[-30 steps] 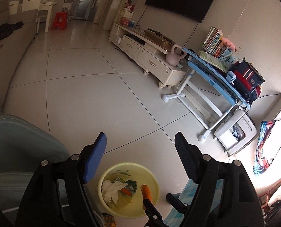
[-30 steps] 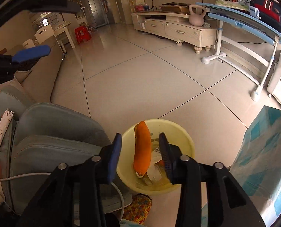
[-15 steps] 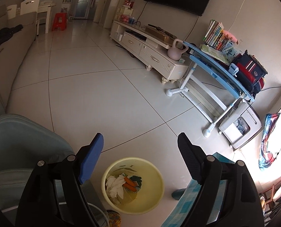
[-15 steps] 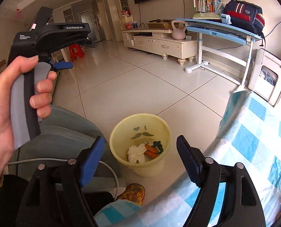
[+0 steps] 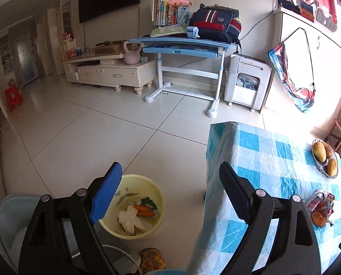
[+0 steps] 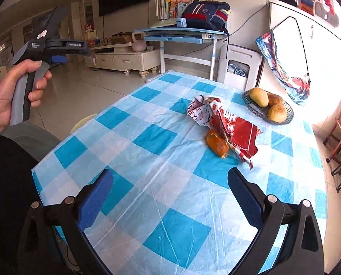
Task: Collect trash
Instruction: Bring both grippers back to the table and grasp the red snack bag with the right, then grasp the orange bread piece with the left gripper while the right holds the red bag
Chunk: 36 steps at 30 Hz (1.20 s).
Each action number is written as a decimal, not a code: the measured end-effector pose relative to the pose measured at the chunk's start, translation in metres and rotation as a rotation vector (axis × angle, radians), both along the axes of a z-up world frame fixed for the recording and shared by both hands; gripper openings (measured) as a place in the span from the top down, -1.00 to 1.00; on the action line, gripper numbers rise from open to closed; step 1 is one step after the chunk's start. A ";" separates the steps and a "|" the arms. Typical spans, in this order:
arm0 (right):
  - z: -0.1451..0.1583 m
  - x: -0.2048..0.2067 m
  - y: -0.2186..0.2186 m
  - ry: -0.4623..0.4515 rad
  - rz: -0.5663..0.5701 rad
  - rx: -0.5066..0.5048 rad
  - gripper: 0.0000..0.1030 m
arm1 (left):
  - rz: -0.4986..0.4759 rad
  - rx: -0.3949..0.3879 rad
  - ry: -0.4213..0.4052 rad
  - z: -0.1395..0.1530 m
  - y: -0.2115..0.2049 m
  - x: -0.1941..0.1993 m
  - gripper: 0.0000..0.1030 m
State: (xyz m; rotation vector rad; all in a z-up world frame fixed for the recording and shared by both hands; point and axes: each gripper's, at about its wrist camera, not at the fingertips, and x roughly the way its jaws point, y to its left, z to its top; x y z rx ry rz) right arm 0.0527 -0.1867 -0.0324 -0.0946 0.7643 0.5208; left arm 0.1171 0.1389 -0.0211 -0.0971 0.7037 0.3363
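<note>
Hovering, left tool [image 5: 168,183]: held above the floor beside the table edge, jaws spread wide with nothing between them; its blue pad overlaps the bin rim in the left view.
Right tool [image 6: 169,192]: over the near part of the table, jaws wide apart and empty, pointing toward the trash.
Left hand [image 6: 14,91]: seen from the right view, wrapped round the grey handle of the left tool, out past the table's left edge.
Table [image 6: 147,137]: covered in a blue-and-white checked plastic cloth, creased and shiny.
Wrapper [image 6: 225,123]: crumpled red-and-white packet lying on the cloth toward the far right, near the basket but apart from it.
Peel [image 6: 217,143]: orange scrap on the cloth, touching the near edge of the wrapper, partly tucked under it.
Basket [image 6: 283,121]: dark wire dish at the far right of the table, holding three yellow-brown fruit.
Bin [image 5: 156,197]: pale yellow tub on the tiled floor, just left of the table corner.
Bin contents: white crumpled tissue [image 5: 129,217], orange pieces and a green scrap lying together at the bottom.
Slipper [image 5: 152,260]: patterned, on the floor just in front of the bin.
Room behind: blue desk [image 5: 182,45] with books and a backpack, TV cabinet to its left.
</note>
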 end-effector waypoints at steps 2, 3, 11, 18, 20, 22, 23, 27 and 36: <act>-0.003 0.002 -0.030 0.045 -0.071 0.085 -0.86 | -0.056 0.012 0.025 -0.007 -0.029 -0.004 -0.62; -0.004 0.005 -0.038 0.058 -0.100 0.089 -0.86 | -0.086 0.011 0.034 -0.011 -0.041 -0.005 -0.62; 0.007 0.045 -0.030 -0.017 -0.042 -0.106 -0.86 | -0.231 0.013 0.115 -0.041 -0.106 -0.002 -0.63; -0.015 0.105 -0.002 -0.045 0.074 -0.233 -0.86 | -0.290 0.038 0.133 -0.046 -0.121 0.007 -0.64; -0.022 0.120 -0.001 -0.019 0.077 -0.206 -0.85 | -0.309 0.040 0.143 -0.049 -0.126 0.009 -0.65; -0.026 0.133 -0.007 0.021 0.060 -0.137 -0.62 | -0.338 0.041 0.159 -0.052 -0.134 0.011 -0.65; -0.028 0.138 -0.013 0.047 0.048 -0.102 -0.35 | -0.361 0.039 0.171 -0.054 -0.138 0.012 -0.65; -0.036 0.144 -0.041 0.134 -0.003 -0.024 0.79 | -0.496 0.055 0.205 -0.063 -0.169 0.009 -0.66; -0.006 0.112 -0.089 0.168 -0.058 0.026 0.83 | -0.746 -0.059 0.288 -0.084 -0.245 0.012 -0.66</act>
